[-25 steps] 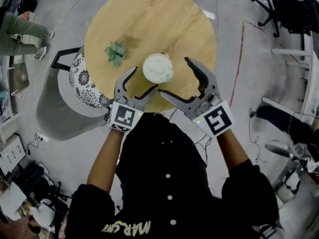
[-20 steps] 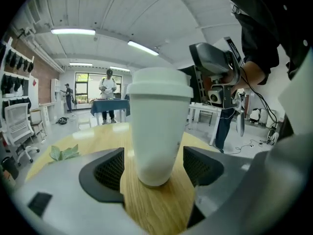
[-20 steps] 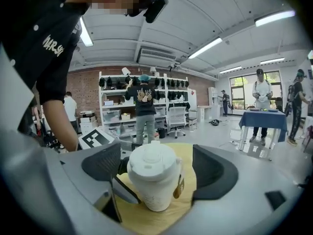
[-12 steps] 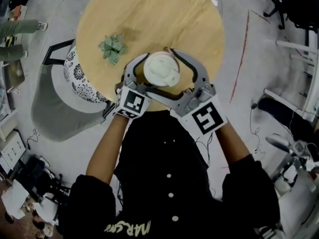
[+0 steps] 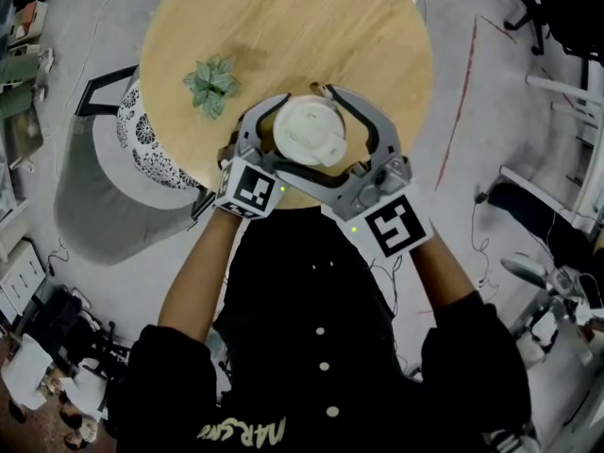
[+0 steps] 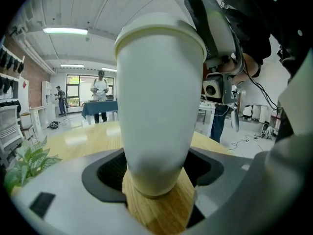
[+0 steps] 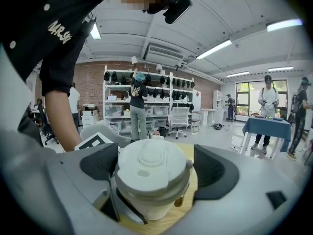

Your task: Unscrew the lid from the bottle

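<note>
At the near edge of the round wooden desk [image 5: 311, 26] stands the white bottle [image 6: 156, 97], upright with its lid [image 7: 151, 173] on, so whatever is inside stays hidden. A small green plant [image 5: 209, 83] sits on the desk to its left, apart from it.

From the head view only the lid's top shows, ringed by the curved jaws of both grippers, and the bottle's body is covered. The left gripper view fills that in. The left gripper [image 6: 156, 173] is down at the bottle's narrower lower part, close to the wood, with a dark pad lying against each side, gripping it. The right gripper view shows the upper end instead. The right gripper [image 7: 154, 170] is level with the lid, its jaws wide and just now opening further. The lid sits between the pads with a sliver of gap at the right one, so it is not pressed.

Only that view shows shelves [image 7: 146, 97] against a brick wall, with a person [image 7: 138, 106] standing at them. Both gripper views catch a blue-draped table [image 7: 271, 126] farther back.
</note>
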The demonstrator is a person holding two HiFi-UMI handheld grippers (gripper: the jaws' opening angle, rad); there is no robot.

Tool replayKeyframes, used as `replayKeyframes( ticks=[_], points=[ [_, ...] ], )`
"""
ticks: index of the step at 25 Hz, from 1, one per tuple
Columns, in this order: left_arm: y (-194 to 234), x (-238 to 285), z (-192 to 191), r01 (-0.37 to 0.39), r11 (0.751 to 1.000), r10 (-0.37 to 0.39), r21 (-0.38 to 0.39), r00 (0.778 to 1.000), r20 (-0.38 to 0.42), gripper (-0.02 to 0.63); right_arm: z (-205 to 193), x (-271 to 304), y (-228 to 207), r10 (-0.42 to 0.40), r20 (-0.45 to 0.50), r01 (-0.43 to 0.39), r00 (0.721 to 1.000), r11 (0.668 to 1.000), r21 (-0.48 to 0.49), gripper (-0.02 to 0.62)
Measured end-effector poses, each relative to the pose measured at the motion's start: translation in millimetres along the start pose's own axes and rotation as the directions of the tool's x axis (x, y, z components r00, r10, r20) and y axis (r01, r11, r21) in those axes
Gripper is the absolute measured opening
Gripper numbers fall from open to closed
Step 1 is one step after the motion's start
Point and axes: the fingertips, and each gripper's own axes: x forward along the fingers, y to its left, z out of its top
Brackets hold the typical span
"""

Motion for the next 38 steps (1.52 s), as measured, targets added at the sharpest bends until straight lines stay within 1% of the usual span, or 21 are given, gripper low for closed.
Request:
replayKeyframes(
  ticks=[2, 5, 9, 15, 17, 19, 20, 22, 25, 27, 29, 31, 34, 36, 38],
  points=[
    [0.1, 0.2, -0.6, 0.002, 1.0, -0.002, 0.002, 1.0, 0.0, 0.357, -3.6, 1.8, 1.2, 0.009, -0.011, -0.009, 1.0, 1.0, 0.003, 0.486],
    [0.2, 0.3, -1.7, 0.006, 1.0, -0.006, 0.002, 1.0, 0.002, 0.357, -10.4, 5.5, 3.3, 0.012, -0.03, -0.013, 0.999, 1.0, -0.021, 0.492],
    [1.7, 0.2, -1.1, 0.015, 1.0, -0.015, 0.007, 1.0, 0.001, 0.357, -10.6, 7.6, 2.3, 0.032, -0.016, -0.032, 0.999, 0.999, -0.041, 0.488],
    [2.7, 0.5, -1.9, 0.062, 0.998, -0.062, 0.01, 0.998, 0.012, 0.356, -9.0, 10.9, -0.6, 0.113, -0.01, -0.113, 0.994, 0.993, -0.035, 0.485],
    [2.8, 0.0, -3.4, 0.078, 0.997, -0.078, 0.02, 0.997, 0.008, 0.356, -9.5, 11.7, 2.0, 0.148, -0.017, -0.149, 0.989, 0.988, -0.048, 0.483],
    [1.4, -1.1, -4.4, 0.103, 0.994, -0.103, 0.049, 0.995, 0.005, 0.356, -10.6, 10.4, 8.7, 0.196, -0.025, -0.198, 0.98, 0.977, -0.081, 0.483],
    [-0.9, -2.2, -5.0, 0.126, 0.99, -0.126, 0.069, 0.992, 0.001, 0.356, -11.4, 8.7, 13.9, 0.234, -0.029, -0.236, 0.972, 0.966, -0.106, 0.483],
    [-8.3, -4.8, -7.4, 0.197, 0.974, -0.197, 0.112, 0.98, -0.012, 0.356, -12.4, 4.2, 25.6, 0.334, -0.033, -0.335, 0.942, 0.929, -0.155, 0.483],
    [-18.9, -9.7, -11.5, 0.324, 0.936, -0.323, 0.139, 0.946, -0.029, 0.356, -14.6, -0.8, 36.3, 0.47, -0.028, -0.467, 0.882, 0.866, -0.176, 0.483],
    [-21.9, -12.9, -13.3, 0.383, 0.914, -0.382, 0.135, 0.924, -0.029, 0.356, -15.8, -1.6, 37.7, 0.519, -0.024, -0.516, 0.854, 0.841, -0.161, 0.483],
    [-21.2, -14.3, -12.3, 0.409, 0.904, -0.409, 0.125, 0.912, -0.028, 0.356, -14.9, -0.5, 35.7, 0.534, -0.02, -0.531, 0.845, 0.835, -0.147, 0.483],
    [-20.5, -14.4, -9.9, 0.416, 0.902, -0.416, 0.117, 0.909, -0.026, 0.356, -14.0, -0.1, 33.3, 0.528, -0.018, -0.525, 0.849, 0.841, -0.131, 0.485],
    [-21.2, -14.2, -9.5, 0.408, 0.906, -0.408, 0.115, 0.912, -0.027, 0.356, -16.3, -0.1, 31.4, 0.494, -0.02, -0.494, 0.869, 0.865, -0.087, 0.488],
    [-21.4, -14.7, -10.9, 0.398, 0.91, -0.397, 0.119, 0.917, -0.03, 0.356, -19.0, -0.3, 29.9, 0.449, -0.032, -0.45, 0.893, 0.892, -0.049, 0.495],
    [-21.2, -15.0, -11.6, 0.385, 0.915, -0.385, 0.118, 0.923, -0.024, 0.356, -20.8, -2.6, 27.5, 0.364, -0.043, -0.365, 0.93, 0.931, -0.003, 0.503]
  ],
)
